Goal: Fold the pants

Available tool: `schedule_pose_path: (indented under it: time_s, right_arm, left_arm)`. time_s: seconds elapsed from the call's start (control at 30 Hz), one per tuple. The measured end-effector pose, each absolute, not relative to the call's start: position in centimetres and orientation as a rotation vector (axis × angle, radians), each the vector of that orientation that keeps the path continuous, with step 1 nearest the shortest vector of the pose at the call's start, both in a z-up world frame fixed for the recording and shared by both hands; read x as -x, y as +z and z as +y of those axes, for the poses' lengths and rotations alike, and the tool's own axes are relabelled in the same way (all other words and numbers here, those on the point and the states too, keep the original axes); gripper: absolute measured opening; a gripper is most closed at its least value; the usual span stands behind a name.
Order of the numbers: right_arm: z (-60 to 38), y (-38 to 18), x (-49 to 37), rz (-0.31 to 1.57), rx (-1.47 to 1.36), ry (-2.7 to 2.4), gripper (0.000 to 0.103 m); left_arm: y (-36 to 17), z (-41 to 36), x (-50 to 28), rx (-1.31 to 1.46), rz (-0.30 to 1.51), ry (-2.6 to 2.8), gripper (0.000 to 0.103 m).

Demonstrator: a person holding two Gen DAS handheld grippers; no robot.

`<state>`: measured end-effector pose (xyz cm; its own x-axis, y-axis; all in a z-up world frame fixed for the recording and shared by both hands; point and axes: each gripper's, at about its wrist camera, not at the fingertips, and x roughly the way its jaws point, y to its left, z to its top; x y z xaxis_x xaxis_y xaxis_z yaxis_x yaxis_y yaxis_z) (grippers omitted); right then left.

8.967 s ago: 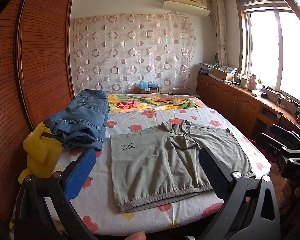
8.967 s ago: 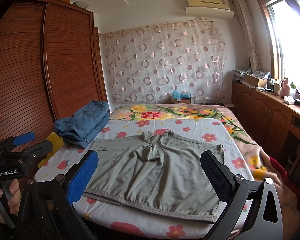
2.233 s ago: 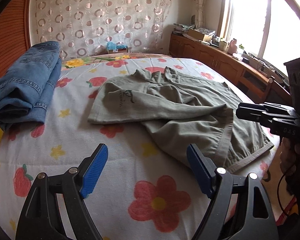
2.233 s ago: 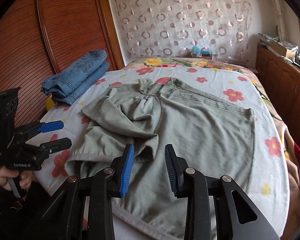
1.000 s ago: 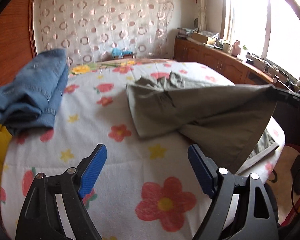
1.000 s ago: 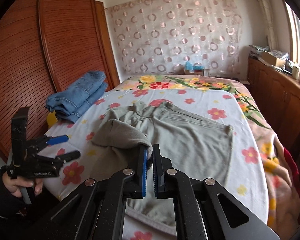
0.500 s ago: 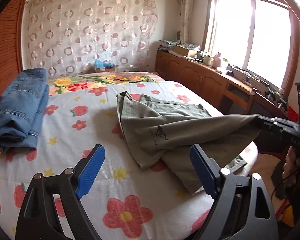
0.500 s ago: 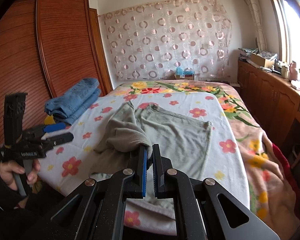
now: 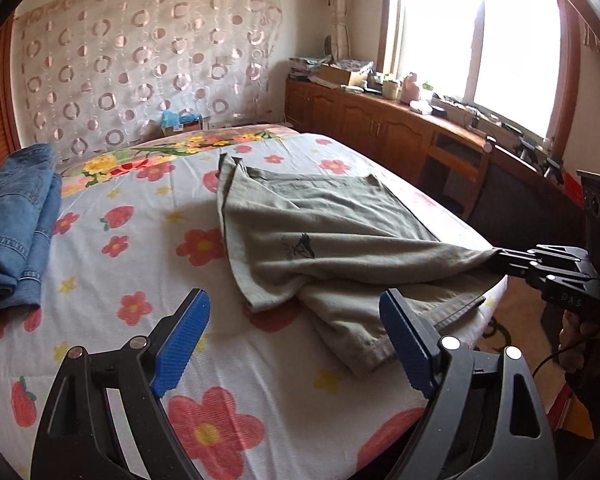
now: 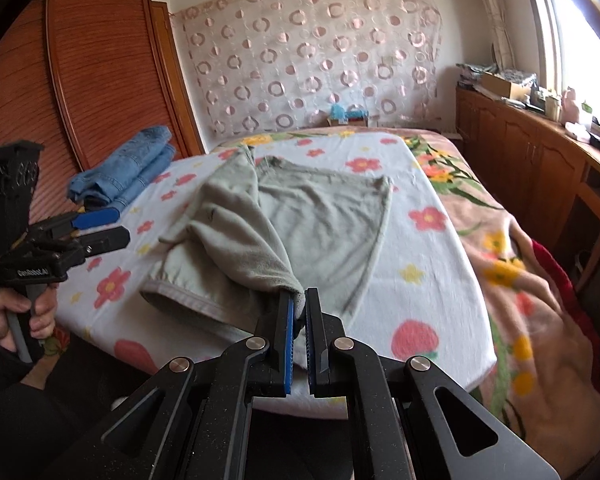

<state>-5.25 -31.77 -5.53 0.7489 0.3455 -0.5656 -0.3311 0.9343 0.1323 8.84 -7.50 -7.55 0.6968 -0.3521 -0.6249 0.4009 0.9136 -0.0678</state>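
Observation:
The grey-green pants (image 9: 320,236) lie on the flowered bed sheet (image 9: 112,264), one leg pulled over the other toward the right edge. In the right wrist view the pants (image 10: 320,216) run from the far waistband to my right gripper (image 10: 299,312), which is shut on the hem corner of the upper leg and holds it above the bed's near edge. The right gripper also shows in the left wrist view (image 9: 500,258), pinching that corner. My left gripper (image 9: 294,340) is open and empty above the sheet, left of the pants; it also shows in the right wrist view (image 10: 100,226).
Folded blue jeans (image 9: 16,220) lie at the bed's left side by the wooden wardrobe (image 10: 100,80). A wooden cabinet (image 9: 420,140) with clutter runs under the window on the right. A pink blanket (image 10: 520,260) hangs over the bed's right edge.
My right gripper has carried the held leg further right and lower, laying it across the other leg. My left gripper stays open and has barely moved.

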Motion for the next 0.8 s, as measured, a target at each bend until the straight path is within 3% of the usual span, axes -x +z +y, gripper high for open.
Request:
schedule_pose_path:
  time_s: [0.7, 0.8]
  right_arm:
    - [-32.5, -6.6, 4.5, 0.682, -0.079, 0.35, 0.005]
    - [-32.2, -6.5, 4.7, 0.67, -0.06, 0.343, 0.012]
  left_arm:
    - [-11.6, -9.5, -9.3, -0.143, 0.806, -0.419, 0.087]
    - [-10.9, -9.0, -9.1, -0.126, 0.784, -0.41, 0.087]
